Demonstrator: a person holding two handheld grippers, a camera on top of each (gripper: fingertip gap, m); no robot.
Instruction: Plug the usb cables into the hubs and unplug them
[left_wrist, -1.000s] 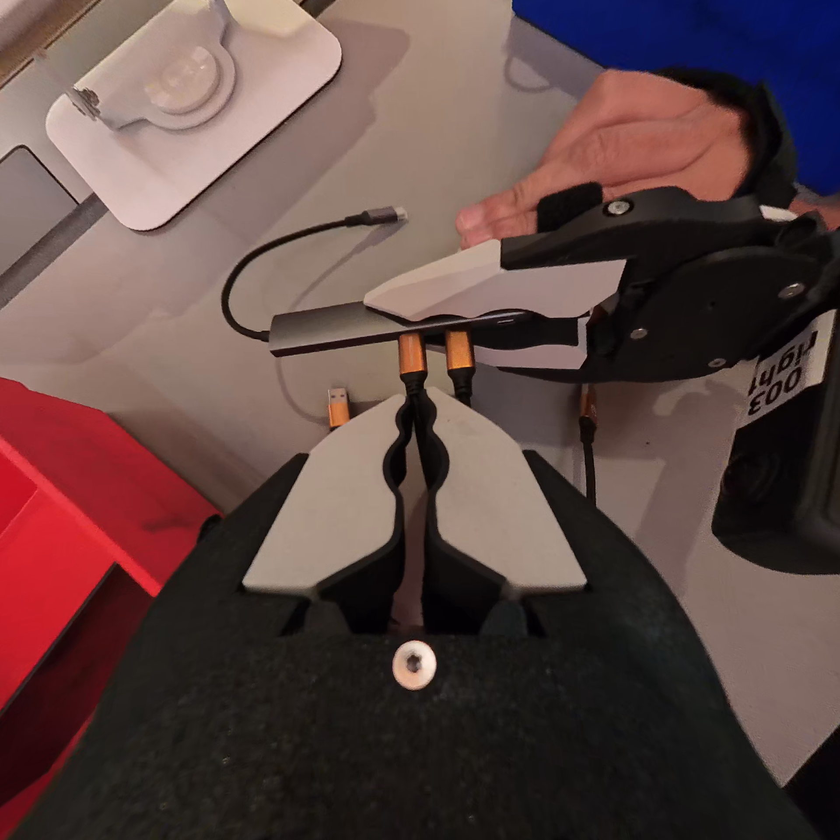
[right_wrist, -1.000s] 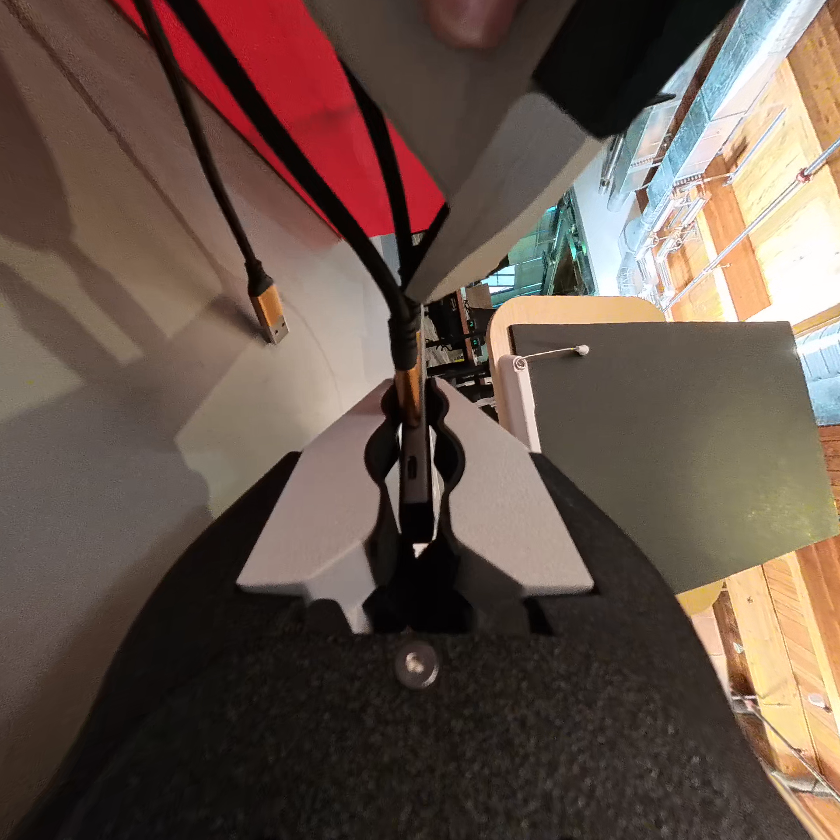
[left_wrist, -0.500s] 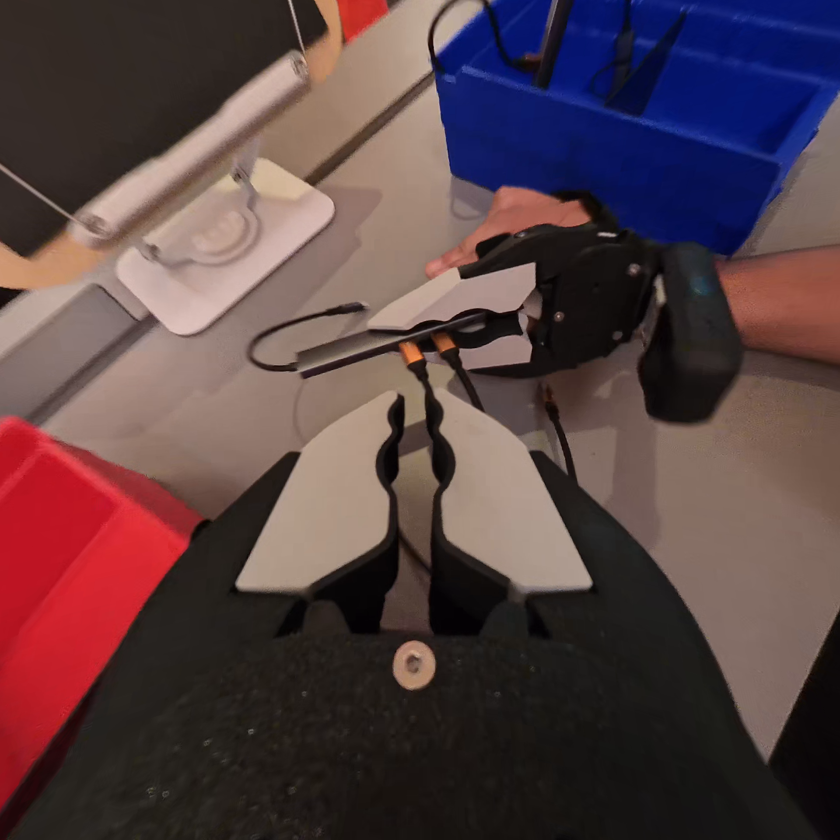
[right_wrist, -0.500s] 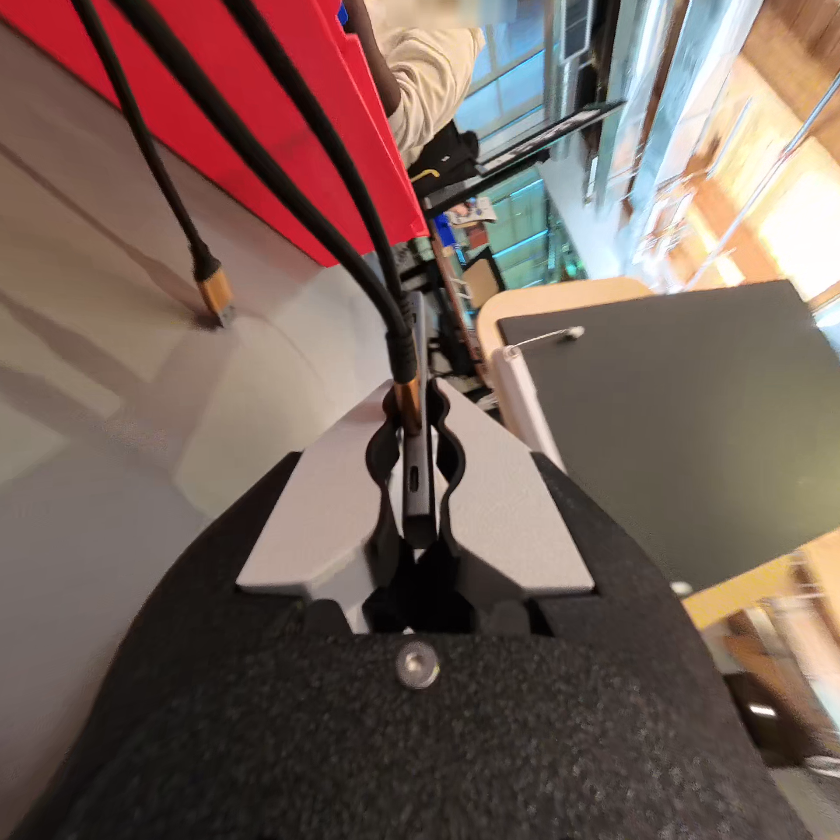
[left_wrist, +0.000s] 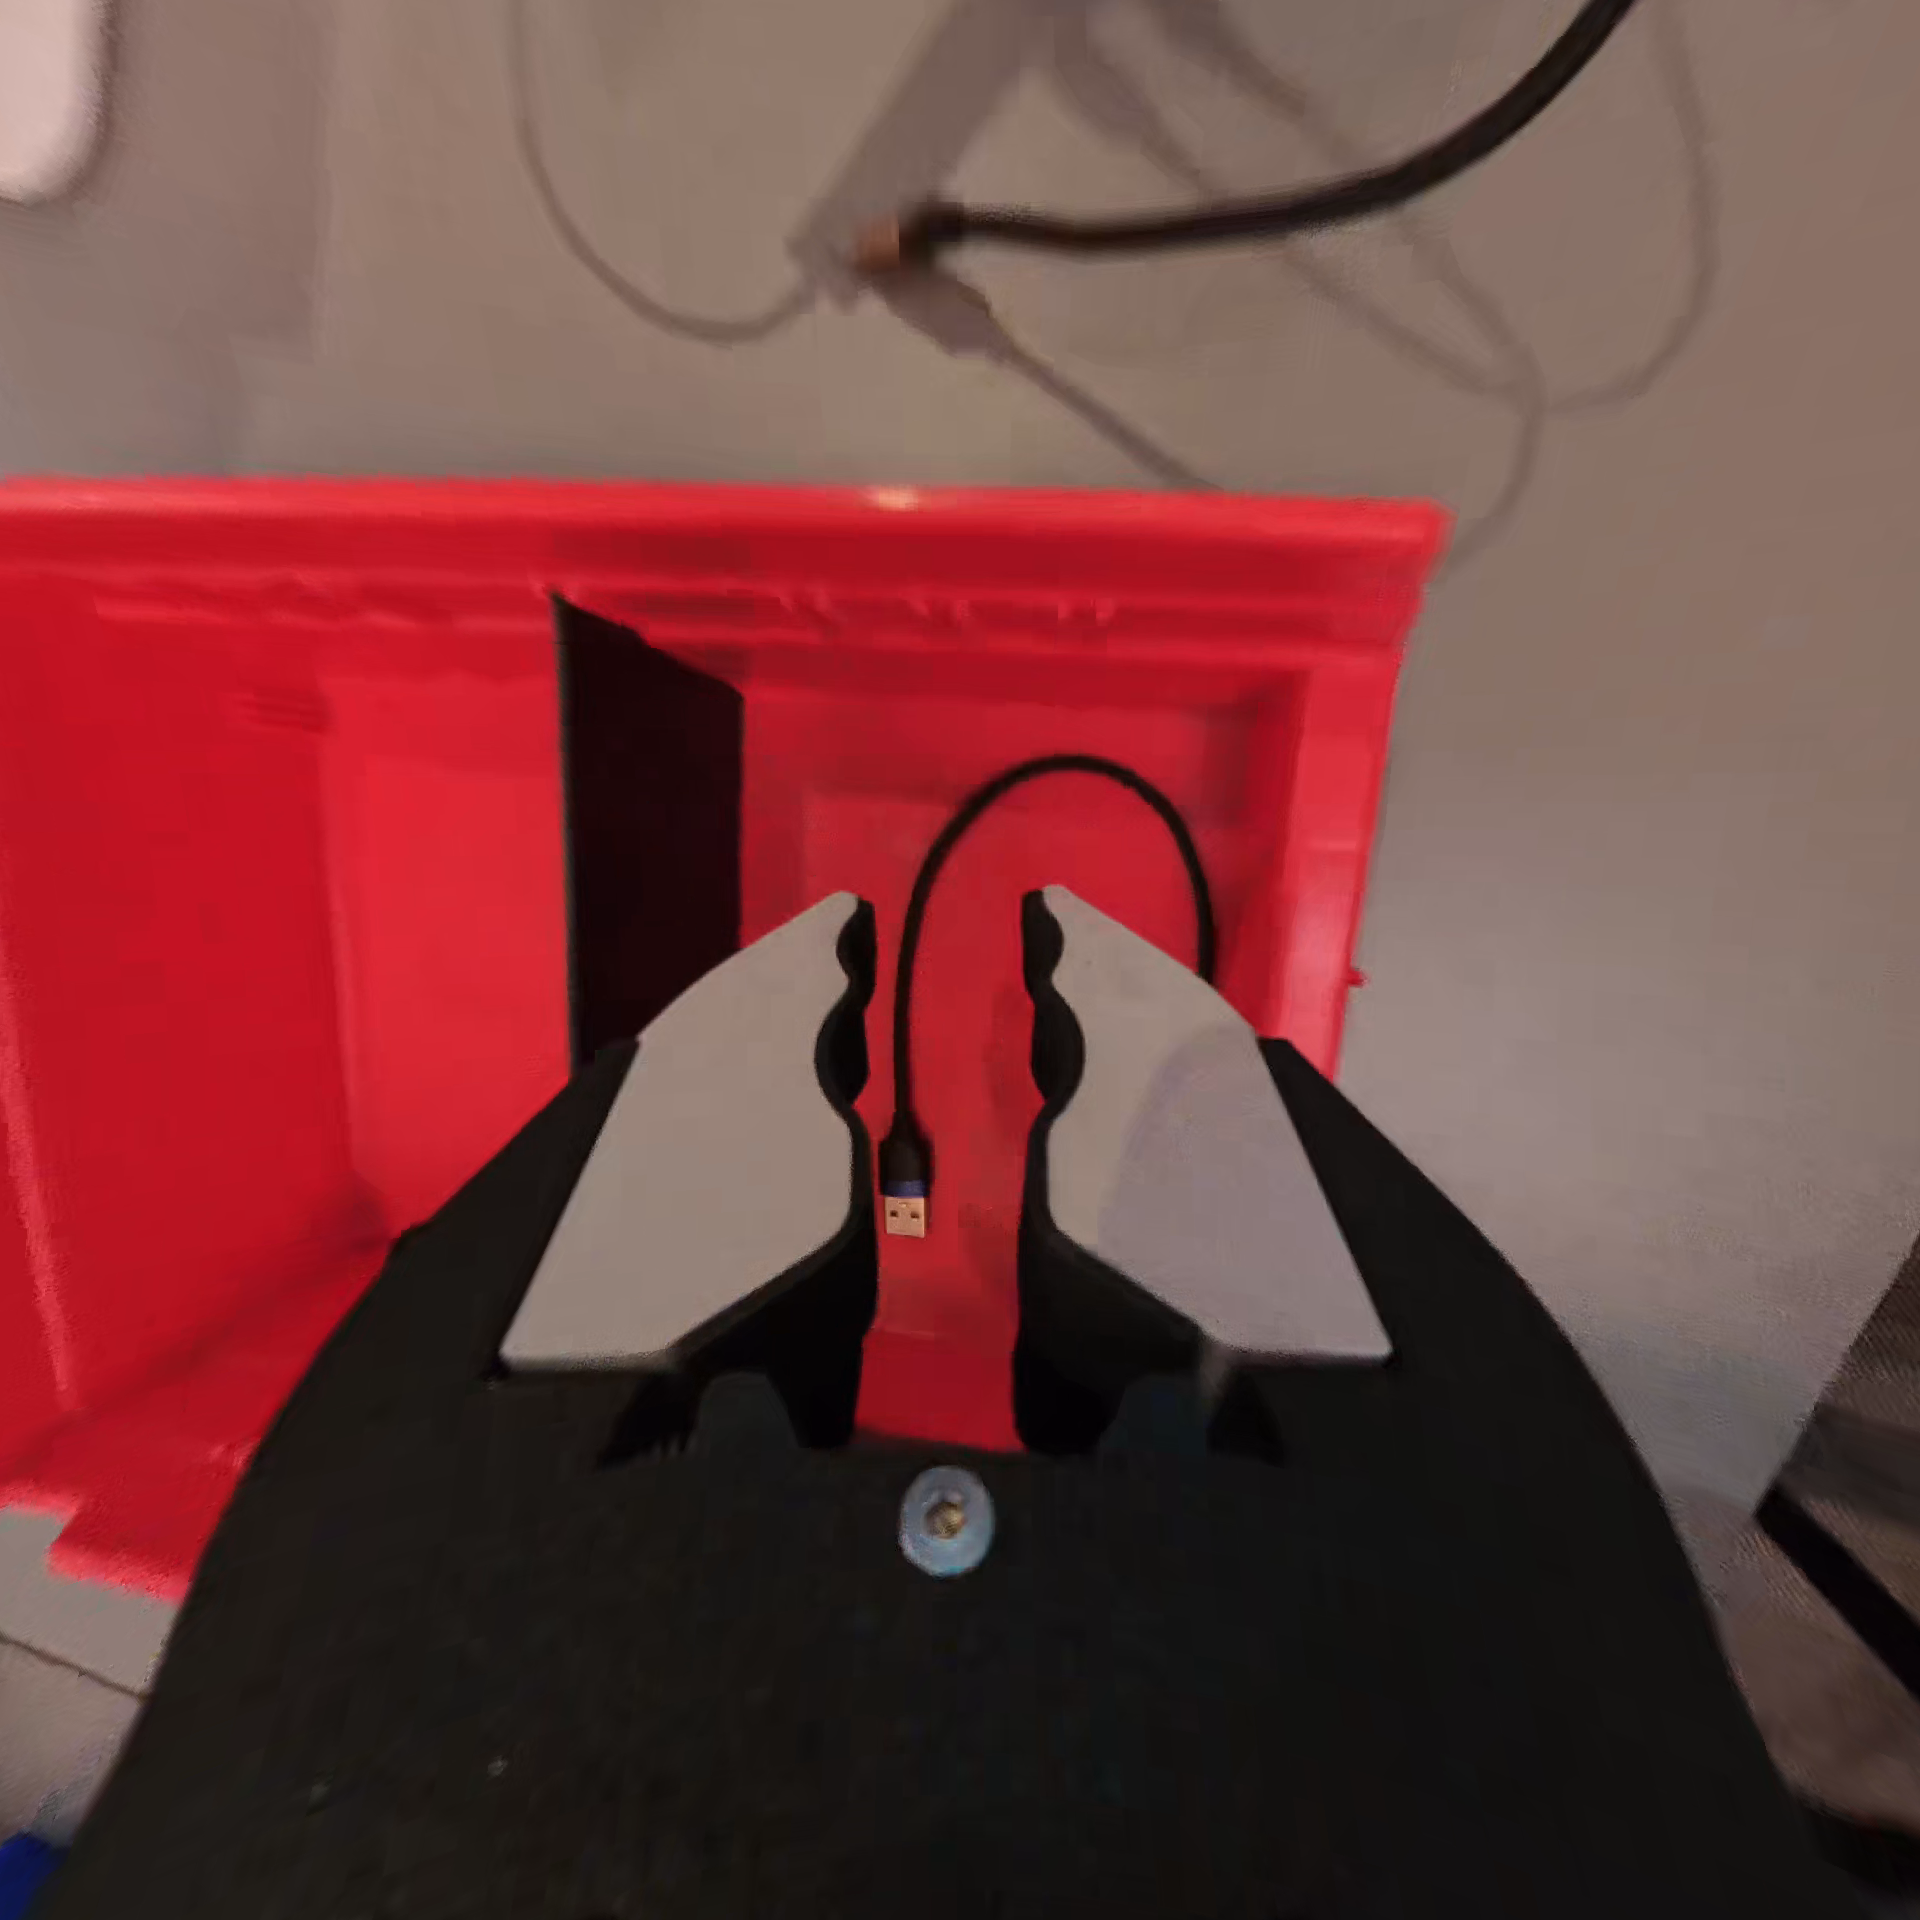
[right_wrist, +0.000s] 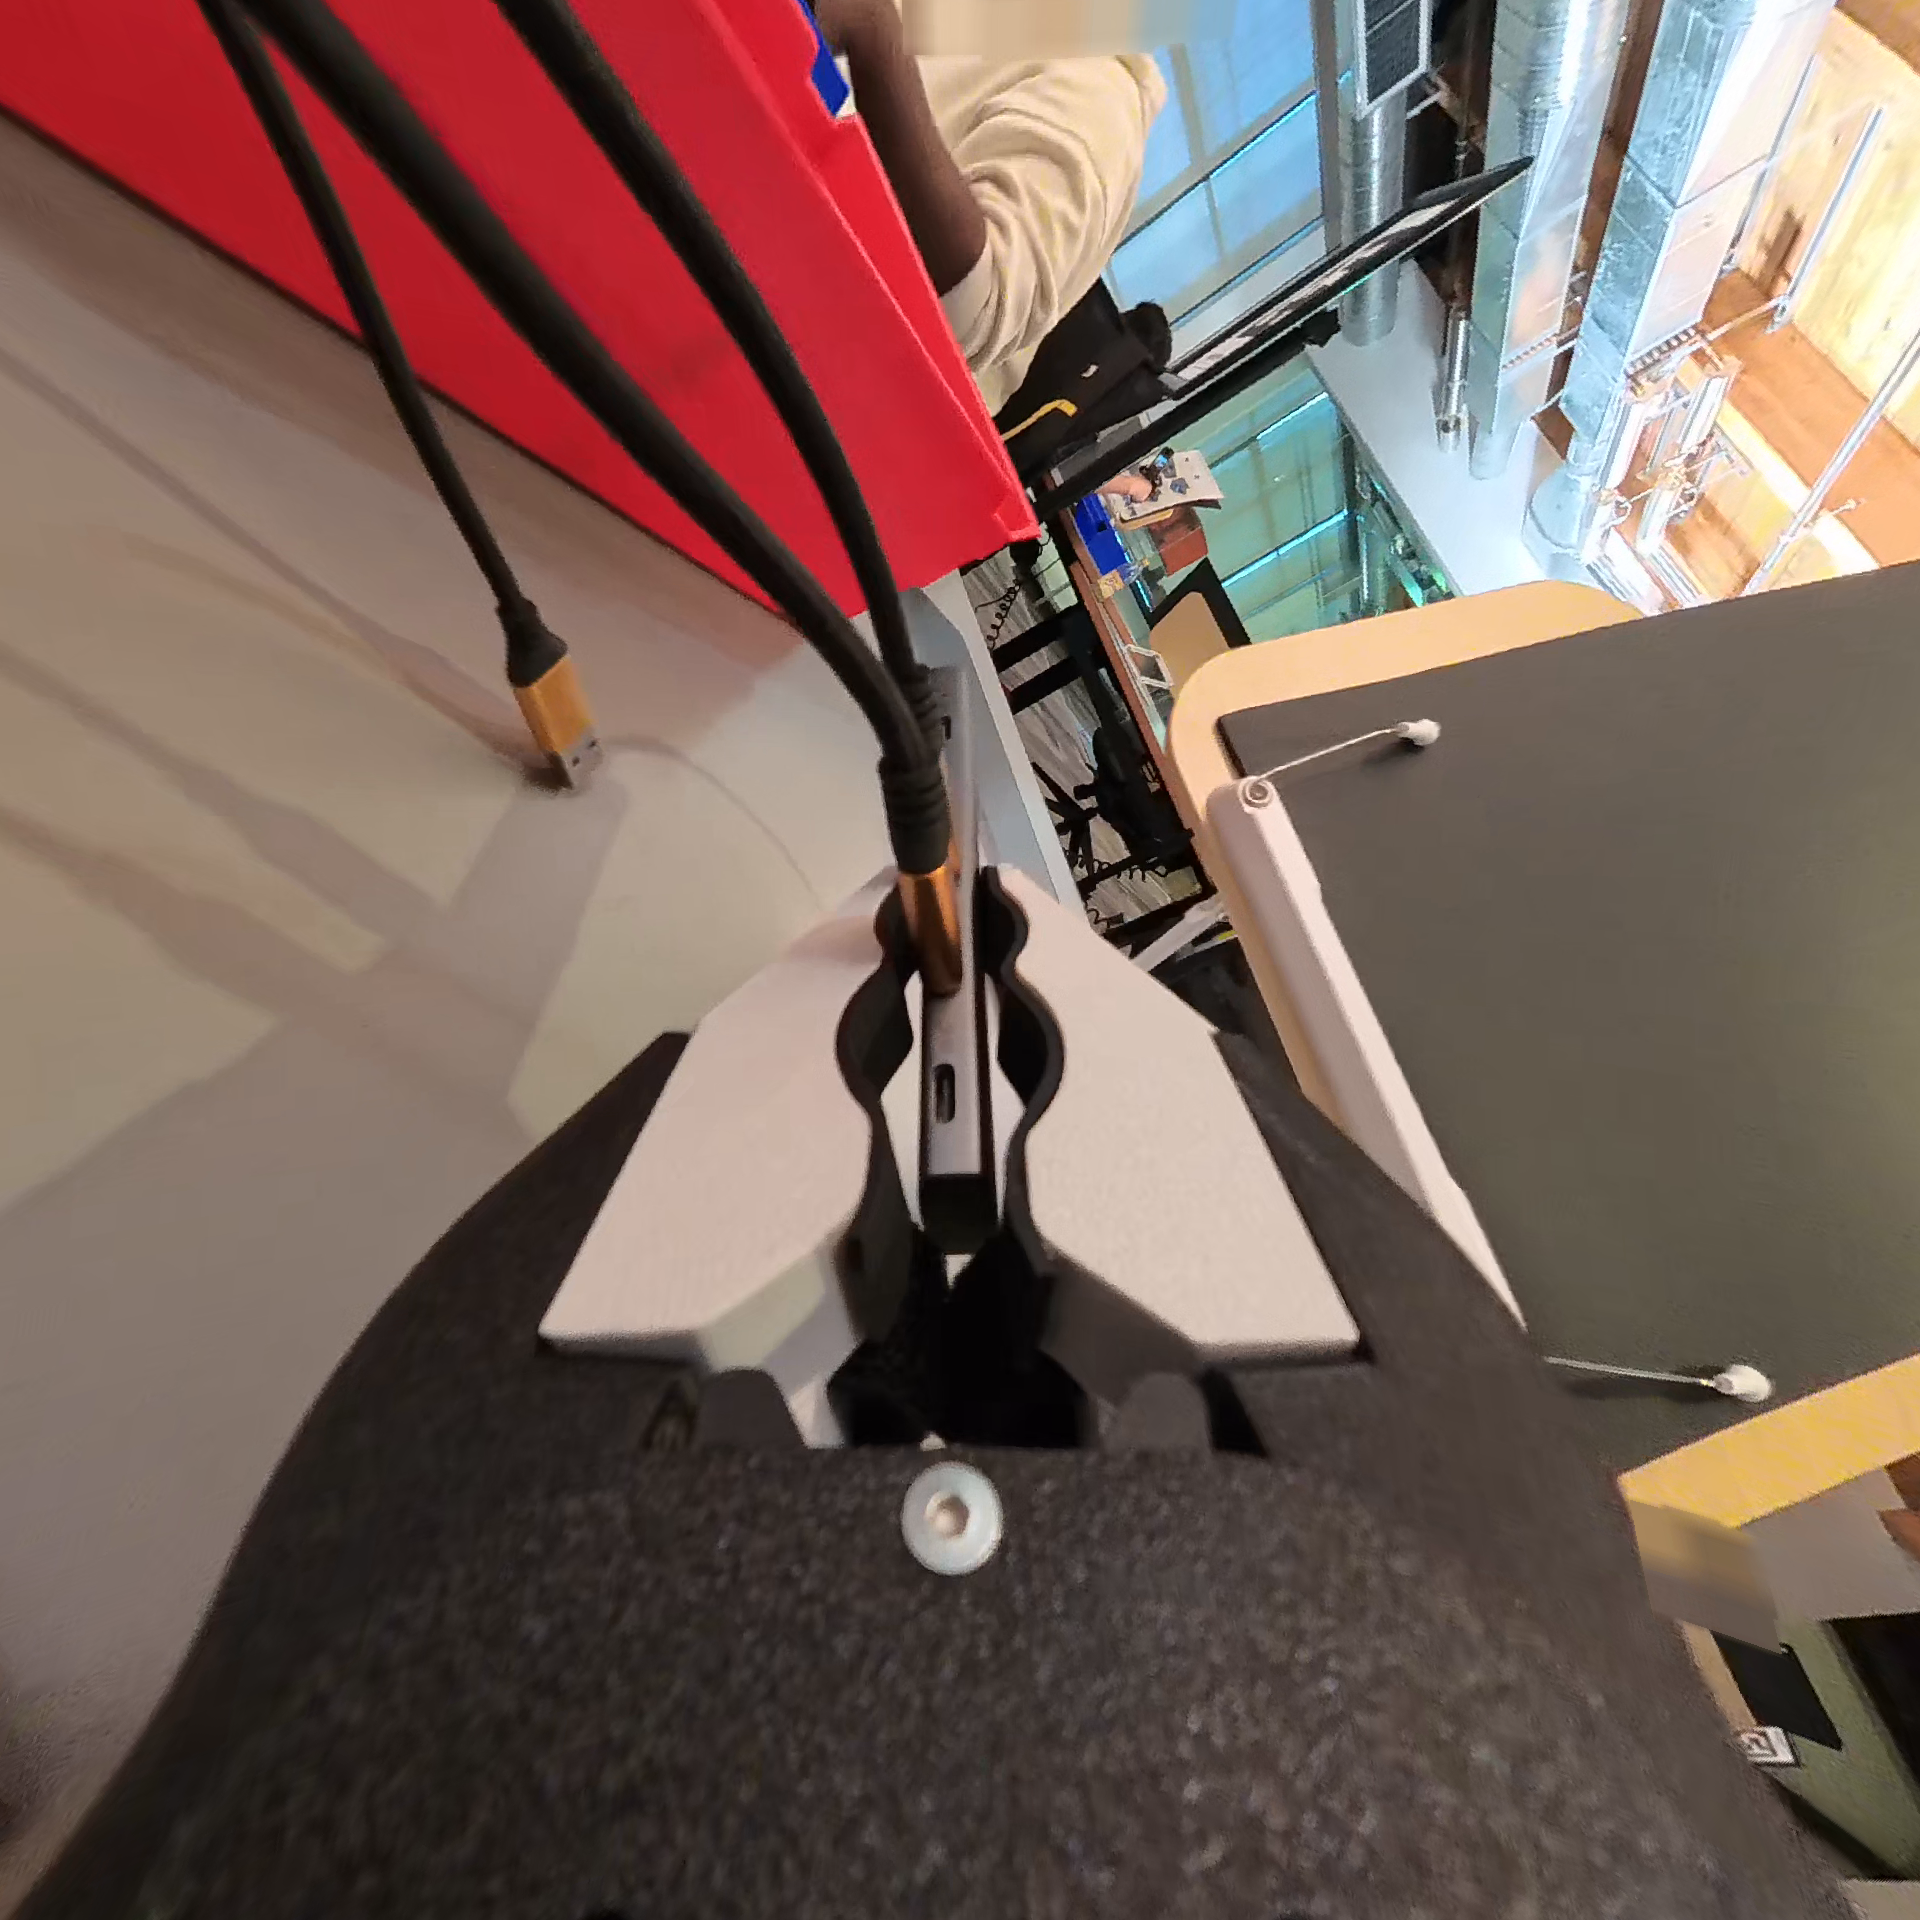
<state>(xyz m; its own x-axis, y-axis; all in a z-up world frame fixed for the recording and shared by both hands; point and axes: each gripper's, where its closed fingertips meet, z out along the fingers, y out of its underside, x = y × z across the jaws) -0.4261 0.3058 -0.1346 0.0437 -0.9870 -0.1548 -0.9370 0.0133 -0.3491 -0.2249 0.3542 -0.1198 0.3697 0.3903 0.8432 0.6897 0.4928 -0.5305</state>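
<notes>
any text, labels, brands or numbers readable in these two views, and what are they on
Left wrist view: none; the red bin and the cable in it show no markings.
Right wrist view: a black-and-white sticker at the lower right, cut off and too small to read.
Hub: no writing visible.

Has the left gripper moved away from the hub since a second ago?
Yes. The left gripper has swung off the hub, open over the red bin and its black cable.

Grey table (left_wrist: 1621, 831) bears red bin (left_wrist: 260, 935), seemingly cable (right_wrist: 551, 707).
</notes>
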